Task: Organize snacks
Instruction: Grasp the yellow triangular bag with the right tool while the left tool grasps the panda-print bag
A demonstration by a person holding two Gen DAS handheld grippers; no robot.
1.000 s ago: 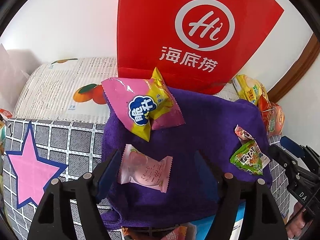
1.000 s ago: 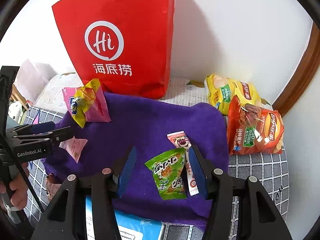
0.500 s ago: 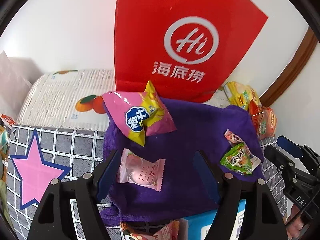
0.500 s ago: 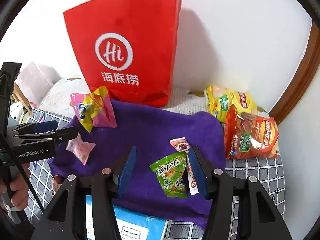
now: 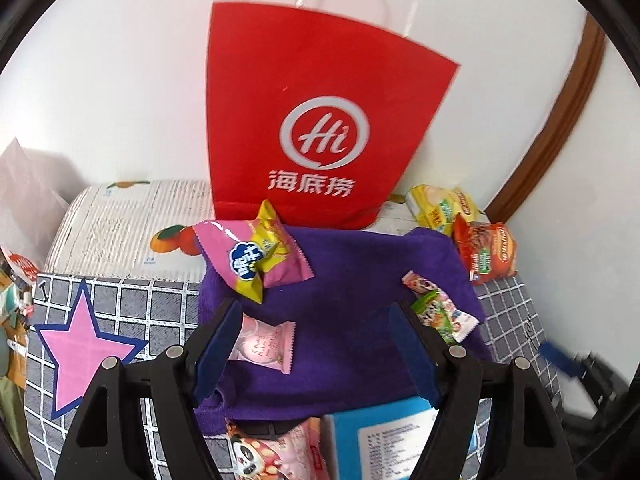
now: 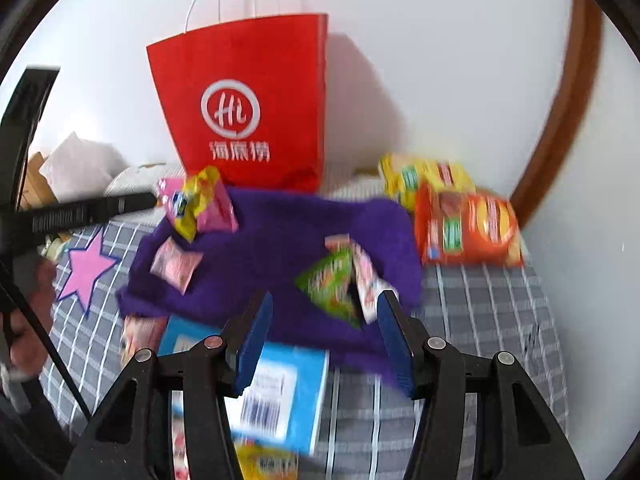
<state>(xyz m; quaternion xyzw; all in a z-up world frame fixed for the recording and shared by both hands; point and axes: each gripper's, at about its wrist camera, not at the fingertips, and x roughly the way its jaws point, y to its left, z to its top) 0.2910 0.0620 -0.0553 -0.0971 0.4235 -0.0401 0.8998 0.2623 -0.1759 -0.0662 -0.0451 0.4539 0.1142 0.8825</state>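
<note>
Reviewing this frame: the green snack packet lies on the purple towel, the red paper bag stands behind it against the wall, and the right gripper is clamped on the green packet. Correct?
Not quite. The right gripper is open and holds nothing; the green snack packet lies free on the purple towel ahead of its fingers, as the right wrist view shows. The red paper bag does stand behind against the wall.

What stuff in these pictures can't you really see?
- Inside of the red paper bag: hidden in both views by its own front wall.
- Blue box: in the left wrist view, cut off by the bottom edge and the tongs' finger.
- Panda snack packet: partly under the purple towel, cut by the bottom edge.
- Green snack packet: its print is smeared by motion blur in the right wrist view.
</note>
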